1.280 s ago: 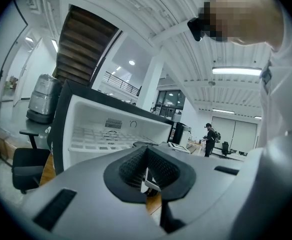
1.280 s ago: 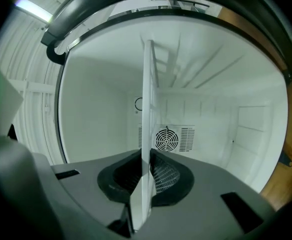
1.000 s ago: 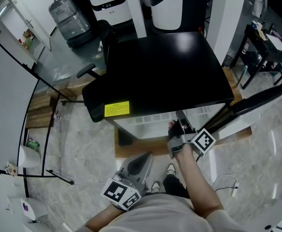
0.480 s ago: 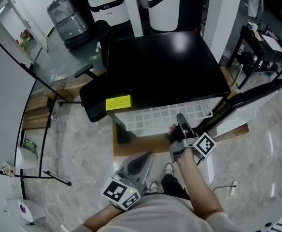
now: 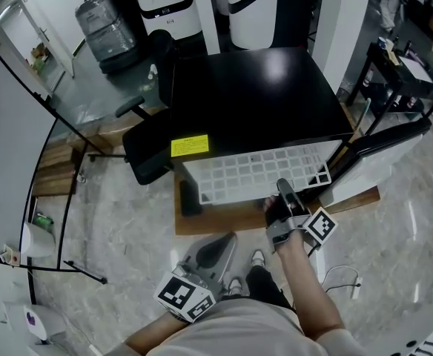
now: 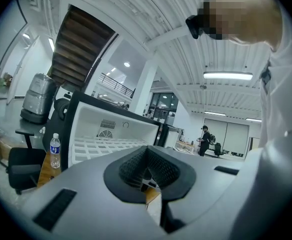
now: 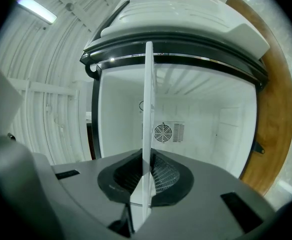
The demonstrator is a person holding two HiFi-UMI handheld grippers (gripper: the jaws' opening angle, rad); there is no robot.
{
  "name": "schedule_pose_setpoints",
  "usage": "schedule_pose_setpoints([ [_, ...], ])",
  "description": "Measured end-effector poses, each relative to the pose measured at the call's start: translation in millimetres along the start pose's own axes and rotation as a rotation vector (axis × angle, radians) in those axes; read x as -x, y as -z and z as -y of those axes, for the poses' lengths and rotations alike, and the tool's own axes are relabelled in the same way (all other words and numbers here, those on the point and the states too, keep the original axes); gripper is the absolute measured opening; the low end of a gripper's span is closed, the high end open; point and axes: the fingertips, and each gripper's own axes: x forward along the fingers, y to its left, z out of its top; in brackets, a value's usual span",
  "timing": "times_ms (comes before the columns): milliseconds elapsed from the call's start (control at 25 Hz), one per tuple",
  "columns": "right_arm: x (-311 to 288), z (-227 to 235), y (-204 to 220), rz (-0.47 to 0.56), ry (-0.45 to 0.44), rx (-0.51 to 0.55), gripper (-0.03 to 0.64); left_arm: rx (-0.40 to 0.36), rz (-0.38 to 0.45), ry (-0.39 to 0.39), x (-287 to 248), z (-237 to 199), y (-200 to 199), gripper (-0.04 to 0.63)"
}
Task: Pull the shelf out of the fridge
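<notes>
Left gripper (image 5: pixel 218 246) is hanging low by the person's body, jaws shut with nothing in them. Farther out, the right gripper (image 5: pixel 282 189) is pinching the front edge of the white shelf (image 5: pixel 255 172). The right arm is reaching straight forward and holding the gripper level. The shelf is sticking partly out of the black fridge (image 5: pixel 253 87). This looks like the middle of the pull. Next, the hand needs to draw straight back, keeping the shelf flat, until it comes free.

Right gripper (image 5: pixel 283 188) at shelf (image 5: pixel 255 172) front edge; shelf half out of fridge (image 5: pixel 253 95).
</notes>
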Motion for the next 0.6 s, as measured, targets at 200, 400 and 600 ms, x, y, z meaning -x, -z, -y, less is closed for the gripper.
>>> schedule_pose_setpoints([
  [200, 9, -1, 3, 0.002, 0.004, 0.002, 0.046, -0.004, 0.006, 0.006, 11, 4, 0, 0.006],
  [400, 25, 0, 19, -0.003, -0.002, 0.005, 0.046, -0.007, 0.013, 0.015, 31, 8, 6, 0.006],
  [600, 34, -2, 23, -0.004, -0.007, -0.001, 0.045, -0.01, 0.017, 0.025, 35, 11, 6, 0.006],
])
